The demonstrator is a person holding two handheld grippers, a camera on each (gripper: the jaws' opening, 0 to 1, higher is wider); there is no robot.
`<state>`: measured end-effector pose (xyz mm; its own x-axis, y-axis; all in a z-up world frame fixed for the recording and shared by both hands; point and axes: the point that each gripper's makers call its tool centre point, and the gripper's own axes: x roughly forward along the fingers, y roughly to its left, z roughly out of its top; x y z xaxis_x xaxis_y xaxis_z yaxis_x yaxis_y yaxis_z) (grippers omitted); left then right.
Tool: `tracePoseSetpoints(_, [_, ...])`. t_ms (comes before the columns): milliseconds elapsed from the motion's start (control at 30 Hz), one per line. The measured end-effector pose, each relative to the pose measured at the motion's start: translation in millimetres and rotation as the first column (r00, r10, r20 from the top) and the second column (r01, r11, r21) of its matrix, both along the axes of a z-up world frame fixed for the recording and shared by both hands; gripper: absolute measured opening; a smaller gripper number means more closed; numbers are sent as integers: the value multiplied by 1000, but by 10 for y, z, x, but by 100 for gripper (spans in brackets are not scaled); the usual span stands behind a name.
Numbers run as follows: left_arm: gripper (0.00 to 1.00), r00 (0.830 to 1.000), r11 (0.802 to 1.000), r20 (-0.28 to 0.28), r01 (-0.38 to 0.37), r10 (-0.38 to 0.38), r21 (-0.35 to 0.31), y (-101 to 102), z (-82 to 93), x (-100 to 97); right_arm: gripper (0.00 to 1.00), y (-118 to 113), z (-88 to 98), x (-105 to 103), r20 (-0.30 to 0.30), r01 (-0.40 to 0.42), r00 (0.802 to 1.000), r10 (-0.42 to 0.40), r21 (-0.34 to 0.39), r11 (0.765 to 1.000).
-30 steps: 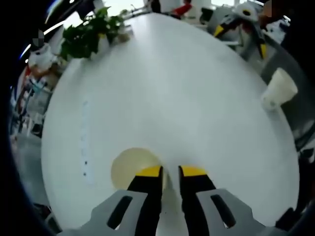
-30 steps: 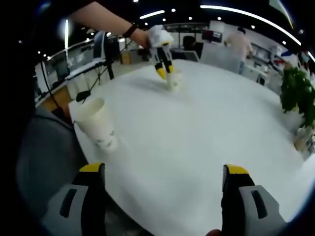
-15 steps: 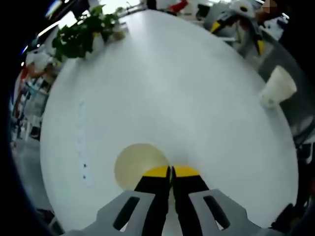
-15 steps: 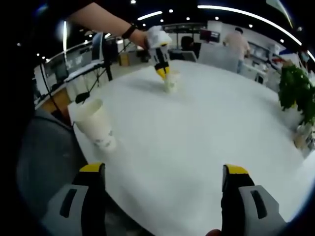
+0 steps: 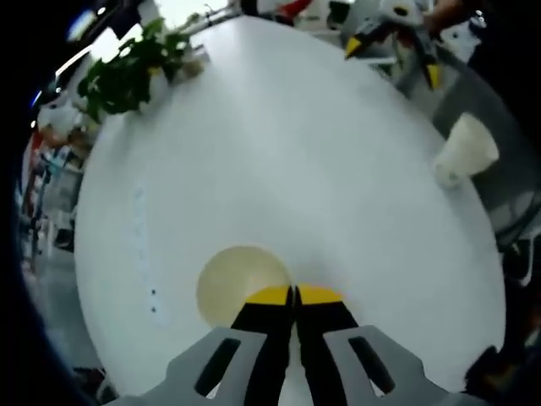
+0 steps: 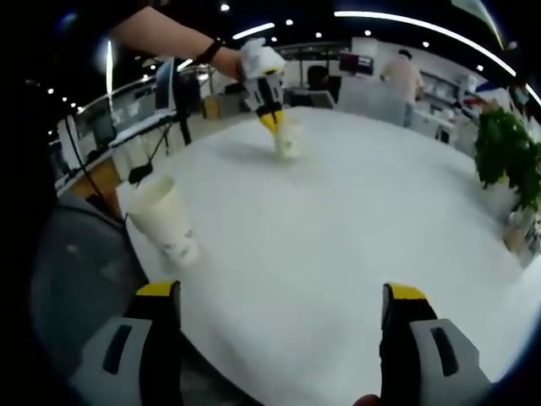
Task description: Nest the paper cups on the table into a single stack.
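Your left hand-held gripper is pinched shut on the rim of one paper cup, and the other cup stands upright just ahead-left of your wide-open right hand-held gripper

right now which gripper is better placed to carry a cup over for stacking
Left. The left gripper is shut on the far cup's rim, while the right gripper is open and the near cup stands apart.

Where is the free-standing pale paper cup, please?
In the right gripper view, the pale paper cup stands at the round white table's left edge, nearer the open right tool.
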<state>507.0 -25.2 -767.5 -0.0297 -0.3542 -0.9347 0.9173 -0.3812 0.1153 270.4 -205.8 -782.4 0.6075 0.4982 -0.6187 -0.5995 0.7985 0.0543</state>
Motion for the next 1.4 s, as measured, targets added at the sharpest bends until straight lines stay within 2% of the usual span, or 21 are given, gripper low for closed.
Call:
tracePoseSetpoints(267, [0, 1000, 999, -12, -13, 13, 34, -3, 222, -367, 97, 45, 132, 18, 41, -31, 999, 31, 3, 1000])
tracePoseSetpoints(367, [0, 1000, 1000, -19, -11, 12, 21, -89, 347, -513, 97, 56, 150, 15, 46, -38, 998, 37, 6, 999])
tracePoseSetpoints(567, [0, 999, 999, -15, -31, 31, 8, -187, 518, -651, 99, 49, 213, -24, 65, -49, 997, 49, -2, 999])
tracePoseSetpoints(633, [0, 998, 998, -25, -61, 61, -8, -225, 578, -696, 99, 28, 227, -23, 70, -47, 996, 46, 1, 999])
tracePoseSetpoints(667, [0, 994, 994, -43, -103, 103, -19, -253, 619, -746, 100, 14, 239, -12, 76, -41, 996, 40, 8, 999])
tracePoseSetpoints(867, [0, 997, 997, -29, -72, 71, -8, -266, 742, -945, 100, -92, 344, 105, 108, -19, 994, 16, 27, 999])
tracePoseSetpoints(1133, [0, 998, 998, -23, -63, 62, -22, -315, 953, -1186, 100, -158, 523, 224, 149, -39, 988, 36, 19, 999])
tracePoseSetpoints(1400, [0, 994, 992, -42, -107, 105, -59, -407, 1146, -1441, 100, -222, 534, 254, 155, -42, 987, 39, 12, 999])
